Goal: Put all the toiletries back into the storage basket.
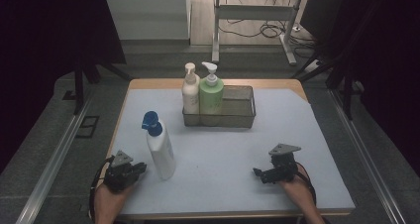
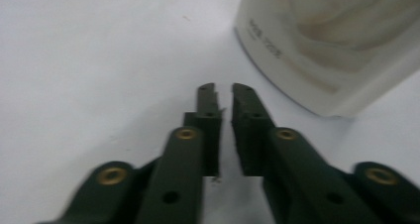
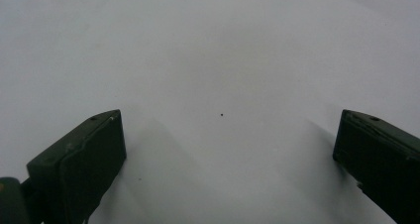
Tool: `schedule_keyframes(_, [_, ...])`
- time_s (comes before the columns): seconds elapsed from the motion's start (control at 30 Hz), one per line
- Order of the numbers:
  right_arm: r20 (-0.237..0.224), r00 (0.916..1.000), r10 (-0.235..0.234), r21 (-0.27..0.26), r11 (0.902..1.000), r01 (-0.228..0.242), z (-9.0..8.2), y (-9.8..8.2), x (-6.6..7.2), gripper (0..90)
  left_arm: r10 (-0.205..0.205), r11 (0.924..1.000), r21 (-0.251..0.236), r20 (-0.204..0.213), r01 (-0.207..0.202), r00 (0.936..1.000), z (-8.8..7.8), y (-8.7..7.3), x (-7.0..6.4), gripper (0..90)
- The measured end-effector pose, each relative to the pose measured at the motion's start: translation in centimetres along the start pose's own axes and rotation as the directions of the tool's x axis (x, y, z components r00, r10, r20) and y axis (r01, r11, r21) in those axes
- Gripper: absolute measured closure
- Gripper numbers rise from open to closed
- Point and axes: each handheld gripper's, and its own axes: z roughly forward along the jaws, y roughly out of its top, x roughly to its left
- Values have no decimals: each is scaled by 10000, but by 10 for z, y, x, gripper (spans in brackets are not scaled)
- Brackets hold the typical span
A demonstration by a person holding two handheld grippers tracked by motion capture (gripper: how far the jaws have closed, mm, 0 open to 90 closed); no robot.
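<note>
Bottles stand in two places on the tabletop [image 1: 277, 135]. One white bottle with a blue pump [image 1: 159, 146] stands upright alone near the front left, just beside the left gripper [image 1: 138, 167], and nothing holds it. In the left gripper view the base of this bottle [image 2: 337, 45] is ahead and to the right of the jaws, apart from them. The jaws of the left gripper [image 2: 224, 92] are almost together, with only a thin gap and nothing between them. The right gripper [image 1: 257, 173] rests on the tabletop at the front right, well apart from the white bottle, and in the right gripper view its jaws stand wide open over the bare surface [image 3: 218, 60]. At the back, a wire basket [image 1: 237, 110] holds a cream bottle [image 1: 190, 92] and a green bottle [image 1: 211, 96], both upright and touching each other at its left end.
</note>
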Motion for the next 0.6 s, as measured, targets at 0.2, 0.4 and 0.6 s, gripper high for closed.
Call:
schedule_keyframes(0.2, [-1,10000,-4,-5,10000,4,0,0,0,0,148,9999,-9,298,-148,9994,6,6,-5,896])
schedule_keyframes(0.4, [14,10000,-45,-17,10000,45,0,0,0,0,380,9992,-93,478,-376,9981,12,10,-11,896])
schedule_keyframes(0.6, [42,10000,-26,-13,10000,26,0,0,0,0,584,9983,10,437,-585,9973,15,13,-17,896])
